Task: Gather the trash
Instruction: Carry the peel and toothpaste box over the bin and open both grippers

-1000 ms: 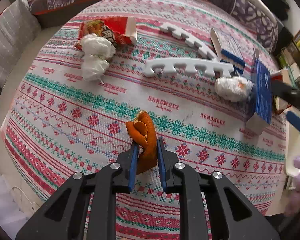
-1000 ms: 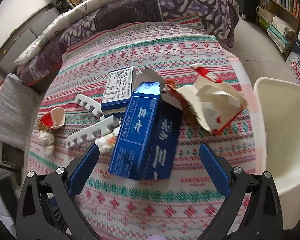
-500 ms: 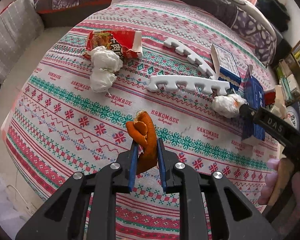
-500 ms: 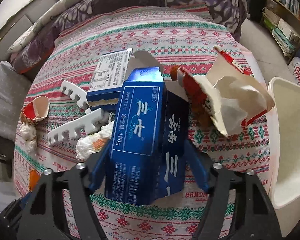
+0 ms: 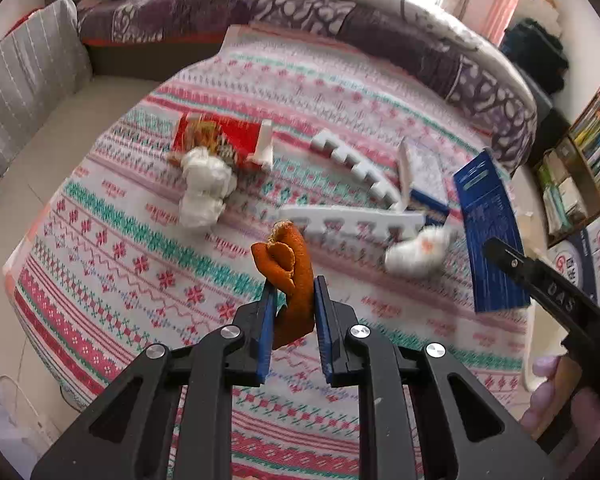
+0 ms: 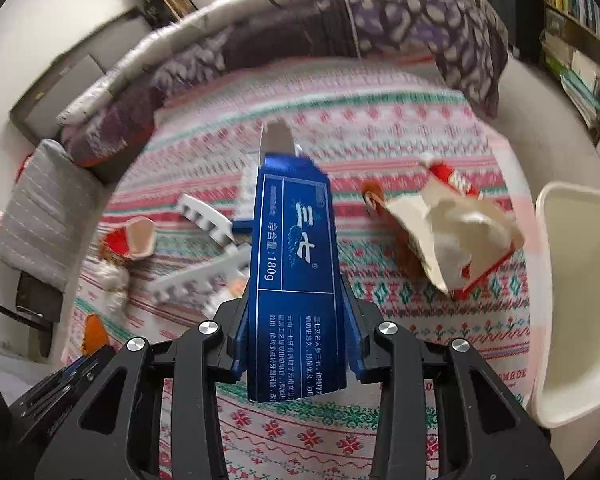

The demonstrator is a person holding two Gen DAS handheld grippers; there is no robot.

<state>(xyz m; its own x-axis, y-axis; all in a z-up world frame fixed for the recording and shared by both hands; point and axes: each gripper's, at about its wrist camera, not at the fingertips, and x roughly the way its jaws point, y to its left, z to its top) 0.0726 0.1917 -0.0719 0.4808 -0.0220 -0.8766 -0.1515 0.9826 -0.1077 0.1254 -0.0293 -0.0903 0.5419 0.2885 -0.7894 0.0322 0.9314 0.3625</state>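
Table under a patterned cloth, trash scattered across it; white bin sat off its right edge. A second before, my right gripper was spread wide around the blue box, which stood on the cloth. In this frame the jaws were clamped on the box's sides and it looked lifted clear of the cloth, open flap pointing away from me. Both views were blurred, so I judged both hands were mid-move.

Left gripper clamped on the peel, same hold as a second earlier, held up above the cloth.

So both hands were loaded. I judged the pick step done for these two and the next step to be carrying them to the bin, box first since it was nearer.

Left on the table: torn red-white carton near the bin, second box, two white foam strips, red wrapper, tissue wads beside it, one more tissue by the strips. Task looked well short of finished.

Risk as I saw it: the box was hollow card and could crush or slip in the squeeze.
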